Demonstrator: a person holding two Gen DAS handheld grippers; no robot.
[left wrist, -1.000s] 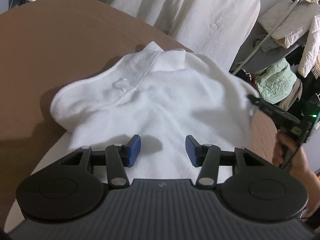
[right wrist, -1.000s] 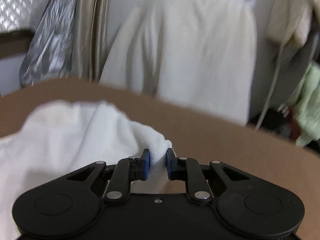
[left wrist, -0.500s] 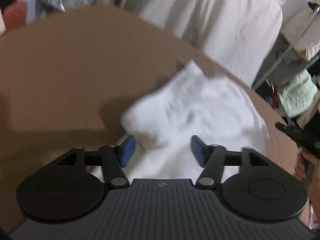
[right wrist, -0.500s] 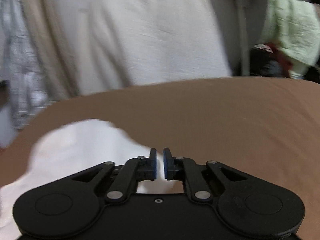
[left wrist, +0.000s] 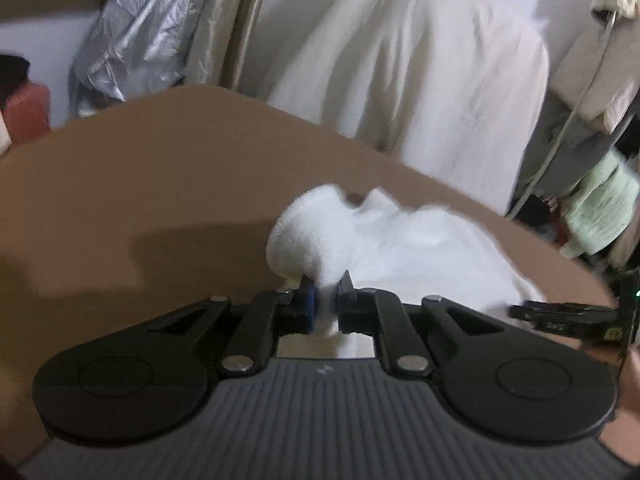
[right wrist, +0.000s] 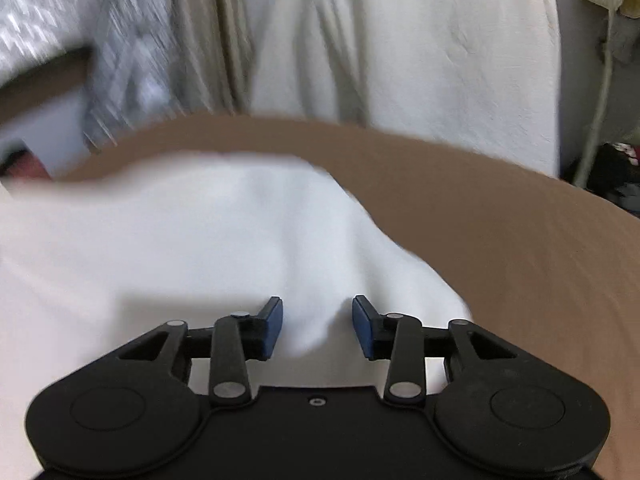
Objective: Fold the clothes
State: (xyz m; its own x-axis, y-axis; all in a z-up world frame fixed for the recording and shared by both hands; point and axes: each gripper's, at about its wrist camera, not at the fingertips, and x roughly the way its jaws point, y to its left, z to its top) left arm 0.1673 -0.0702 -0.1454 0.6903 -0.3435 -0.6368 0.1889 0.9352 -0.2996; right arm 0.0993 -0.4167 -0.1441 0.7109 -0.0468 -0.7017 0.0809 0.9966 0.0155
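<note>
We see a brown tabletop [left wrist: 160, 184] whose curved far edge runs across both views. Behind it a large cream cloth [left wrist: 420, 64] hangs in folds, a small button showing near its top. To its left stands a beige curtain [left wrist: 228, 28], and beside that a crinkled silver cover [left wrist: 136, 36]. At the far left edge sits something reddish-pink [left wrist: 24, 112]. On the right a pale green quilted jacket [left wrist: 600, 204] hangs by a thin light pole [left wrist: 560, 140], with cream garments [left wrist: 600, 80] above.
</note>
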